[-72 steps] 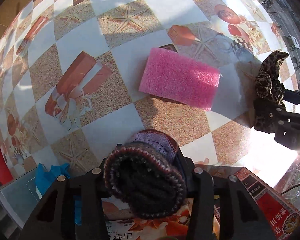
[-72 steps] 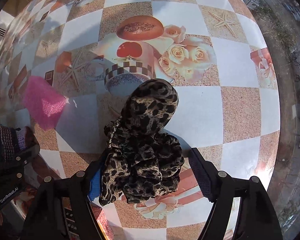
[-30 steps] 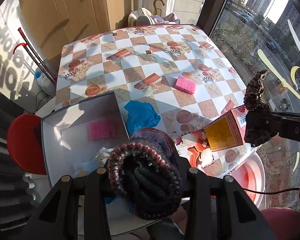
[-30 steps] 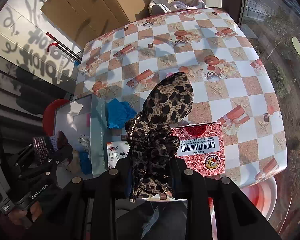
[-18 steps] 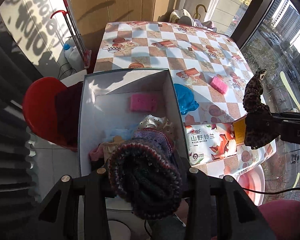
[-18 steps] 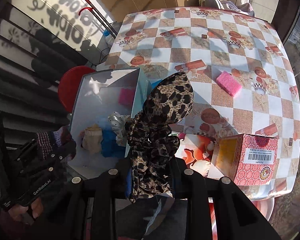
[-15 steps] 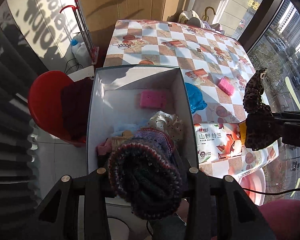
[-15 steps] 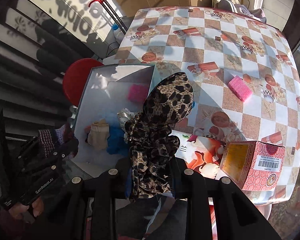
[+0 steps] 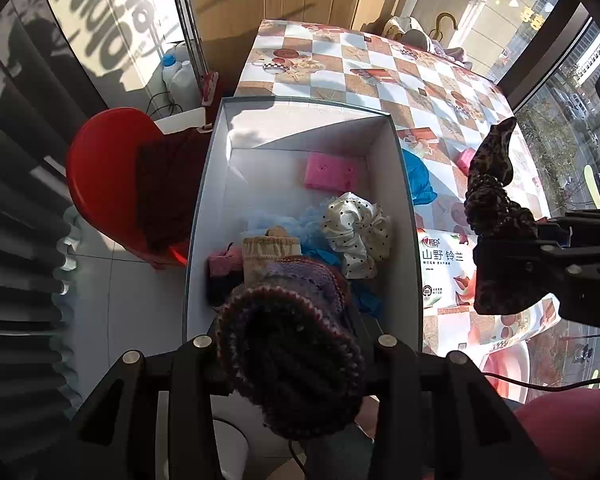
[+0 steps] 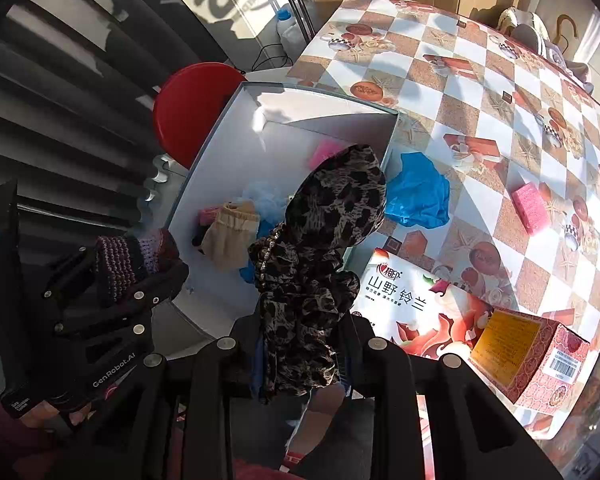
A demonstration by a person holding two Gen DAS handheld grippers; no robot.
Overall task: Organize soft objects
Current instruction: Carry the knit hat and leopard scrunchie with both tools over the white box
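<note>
Both hands came from the table to above the white box [image 9: 204, 216] beside it, so drop-off is probably next. Left gripper [image 9: 290, 344] is clenched on a knitted hat [image 9: 288, 356], over the box's near end. Right gripper [image 10: 300, 344] grasps a leopard scrunchie [image 10: 320, 248], approx. over the box's table-side wall. Box already has pink sponge [image 9: 331, 172], dotted scrunchie [image 9: 356, 232] etc. Blue cloth [image 10: 418, 192] and another sponge [image 10: 530, 204] are left on the table.
</note>
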